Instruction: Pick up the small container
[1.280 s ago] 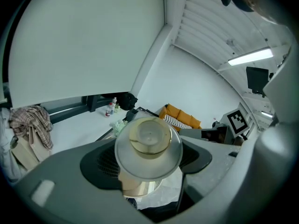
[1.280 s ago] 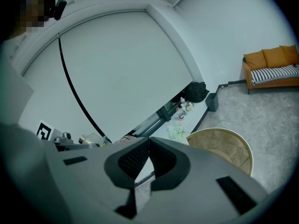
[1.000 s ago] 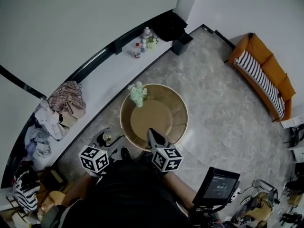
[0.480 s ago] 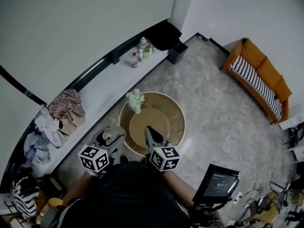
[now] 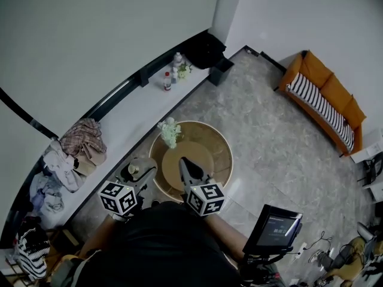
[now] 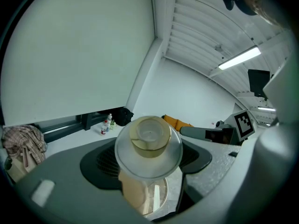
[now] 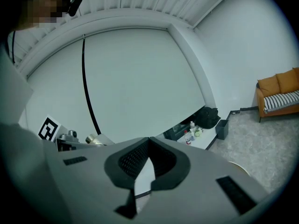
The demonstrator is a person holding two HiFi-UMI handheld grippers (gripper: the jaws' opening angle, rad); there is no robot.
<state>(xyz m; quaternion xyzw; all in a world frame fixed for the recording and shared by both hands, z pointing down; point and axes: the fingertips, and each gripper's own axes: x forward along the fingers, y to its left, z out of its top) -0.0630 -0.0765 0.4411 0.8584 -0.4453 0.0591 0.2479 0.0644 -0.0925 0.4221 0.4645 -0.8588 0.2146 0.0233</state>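
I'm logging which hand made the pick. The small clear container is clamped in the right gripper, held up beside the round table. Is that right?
Not quite: it is the left gripper that is clamped on the small clear container, as the left gripper view shows. The right gripper has its jaws together on nothing. The rest holds: the container is held up beside the round table.

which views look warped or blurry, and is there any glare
Head view: fisheye bends the ledge into a curve. Left gripper view: small container slightly soft, ceiling light glares white. Right gripper view: walls bulge, dark corners.
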